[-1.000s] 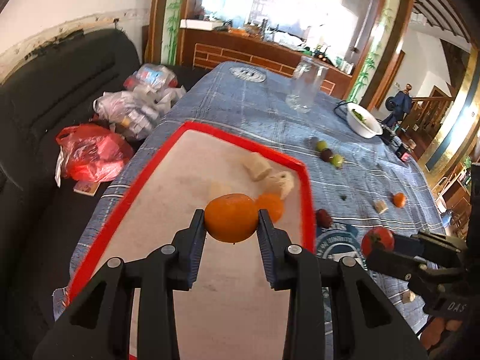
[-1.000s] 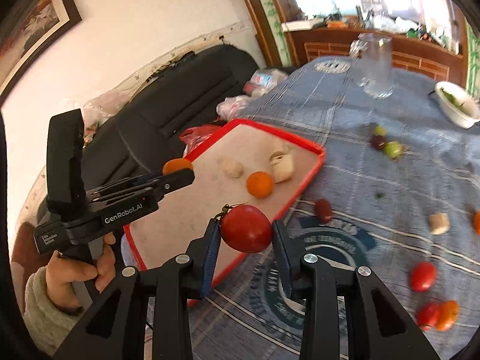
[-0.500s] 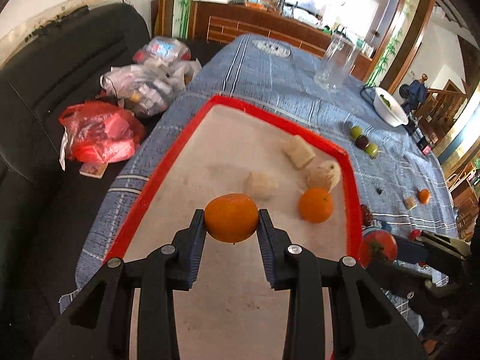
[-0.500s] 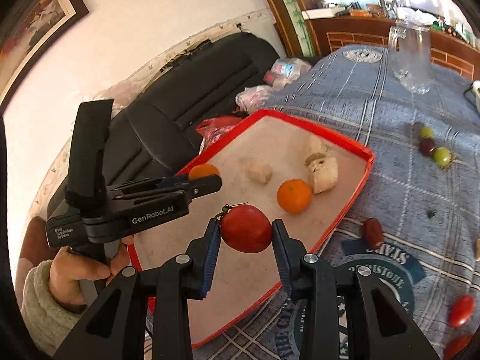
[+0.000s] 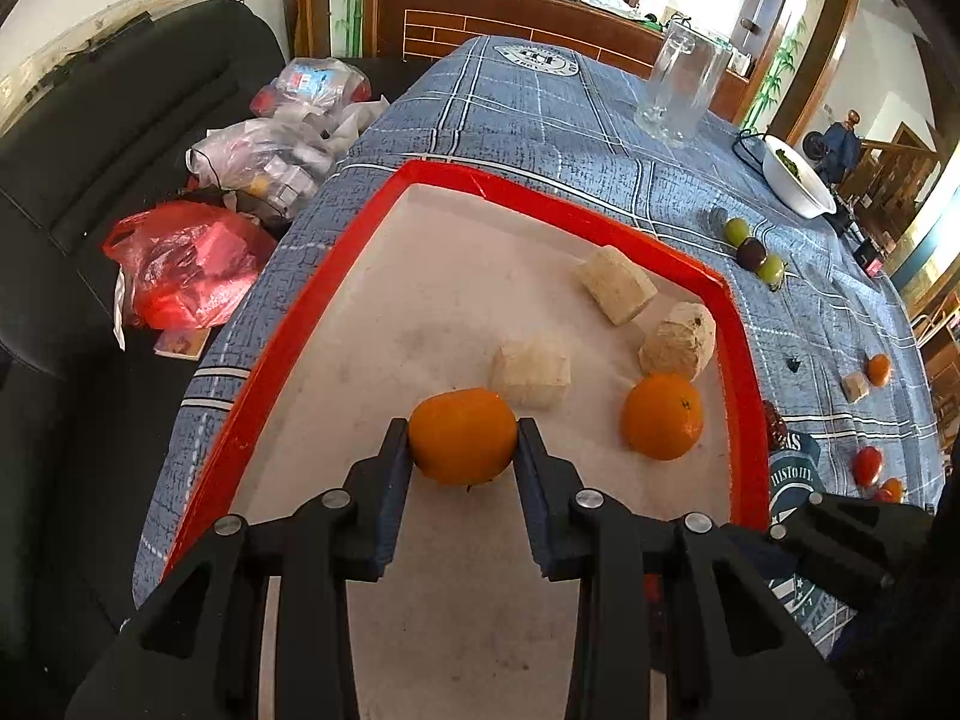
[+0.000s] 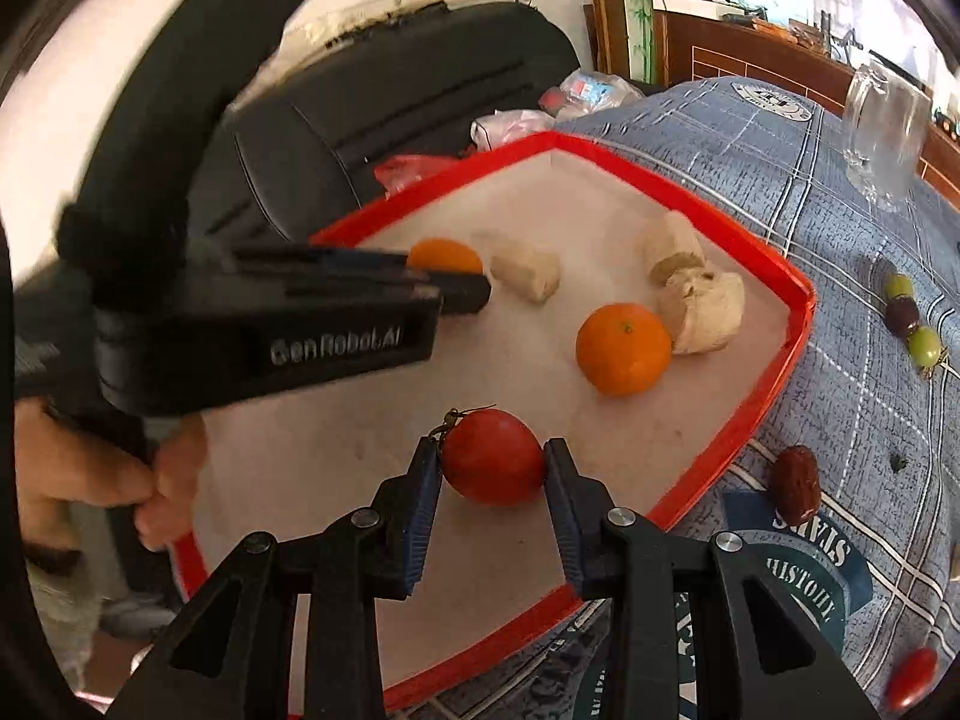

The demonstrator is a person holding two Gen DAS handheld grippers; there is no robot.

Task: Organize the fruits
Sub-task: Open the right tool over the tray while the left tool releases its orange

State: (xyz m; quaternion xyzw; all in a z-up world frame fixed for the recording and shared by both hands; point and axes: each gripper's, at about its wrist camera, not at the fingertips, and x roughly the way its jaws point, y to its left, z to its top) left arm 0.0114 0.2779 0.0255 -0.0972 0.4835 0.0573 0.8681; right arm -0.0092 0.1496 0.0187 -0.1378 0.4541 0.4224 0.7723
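A: What colour is the tray [image 5: 336, 276]?
B: A bright red rim around an off-white floor with faint grey smudges. The mandarin [image 5: 462, 437] in the black left gripper [image 5: 462, 450] is deep orange, and so is the loose mandarin [image 5: 662, 416] on the tray.
A: And the right gripper [image 6: 493, 463]?
B: Black too, with blue pads, around a glossy red tomato [image 6: 492, 456] (its stalk is greenish brown).
A: The cloth [image 5: 540, 114]?
B: Mottled blue, crossed by white and dark plaid lines, with a teal badge lettered in white. The cut chunks [image 5: 615, 283] are pale cream; the grapes [image 5: 735, 230] green and dark purple; the bag [image 5: 186, 264] on the black sofa [image 5: 90, 138] is red
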